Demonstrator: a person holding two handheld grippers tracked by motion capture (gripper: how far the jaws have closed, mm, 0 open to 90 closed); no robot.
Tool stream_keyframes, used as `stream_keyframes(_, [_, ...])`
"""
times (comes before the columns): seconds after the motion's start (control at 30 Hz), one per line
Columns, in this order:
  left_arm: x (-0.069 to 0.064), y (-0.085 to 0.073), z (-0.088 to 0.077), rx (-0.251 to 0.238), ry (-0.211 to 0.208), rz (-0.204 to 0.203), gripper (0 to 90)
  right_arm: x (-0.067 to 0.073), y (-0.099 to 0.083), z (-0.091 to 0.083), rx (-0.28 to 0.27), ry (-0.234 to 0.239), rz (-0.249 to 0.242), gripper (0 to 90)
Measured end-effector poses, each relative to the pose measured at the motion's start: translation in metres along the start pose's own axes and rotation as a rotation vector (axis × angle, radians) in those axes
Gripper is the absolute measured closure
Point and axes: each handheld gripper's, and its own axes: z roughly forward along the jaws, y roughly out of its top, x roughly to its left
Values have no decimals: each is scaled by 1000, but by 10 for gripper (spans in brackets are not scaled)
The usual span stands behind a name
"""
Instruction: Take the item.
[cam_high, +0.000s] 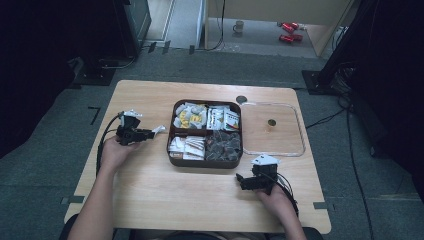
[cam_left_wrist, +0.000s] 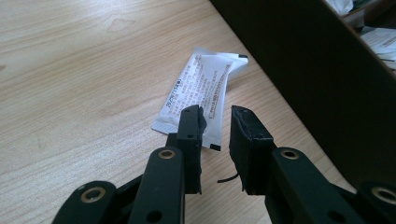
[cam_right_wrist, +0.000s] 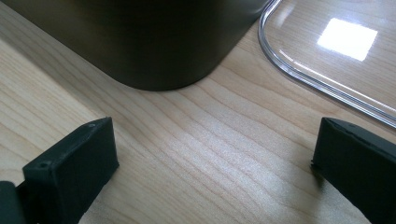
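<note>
Left tongs (cam_left_wrist: 215, 122) stand narrowly apart, gripping nothing; the white sachet (cam_left_wrist: 200, 88) lies on the bench (cam_left_wrist: 70, 93) mid-frame just past them; right tongs (cam_right_wrist: 215, 158) gape wide, lower right

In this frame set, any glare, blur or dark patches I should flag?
High view: soft and dim, corners black. Left gripper view: white sachet sharp enough to show print, jaws slightly soft. Right gripper view: bright glare patch on the clear lid, near jaws blurred.

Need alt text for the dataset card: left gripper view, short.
Two black jaws of the left gripper stand slightly apart over a white printed sachet lying flat on the wooden table, beside the dark wall of the tray.
</note>
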Motion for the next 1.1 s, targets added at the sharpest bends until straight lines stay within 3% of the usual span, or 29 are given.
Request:
stream_keyframes(0.3, [2,-1,-10,-18,-17,-13,687,0,0,0,0,0,0,0])
stream_keyframes(0.47, [3,-4,-18,-37,9,-5,653,0,-1,-1,0,1,-1,0])
stream_keyframes(0.6, [5,-8,-23,-51,-6,-7,634,0,-1,-1,0,0,-3,0])
stream_keyframes(0.87, [9,-17,-31,-63,8,-10,585,0,-1,-1,0,1,-3,0])
stream_keyframes(1.1, [14,-27,-36,-76,24,-17,488,0,-1,-1,0,2,-3,0])
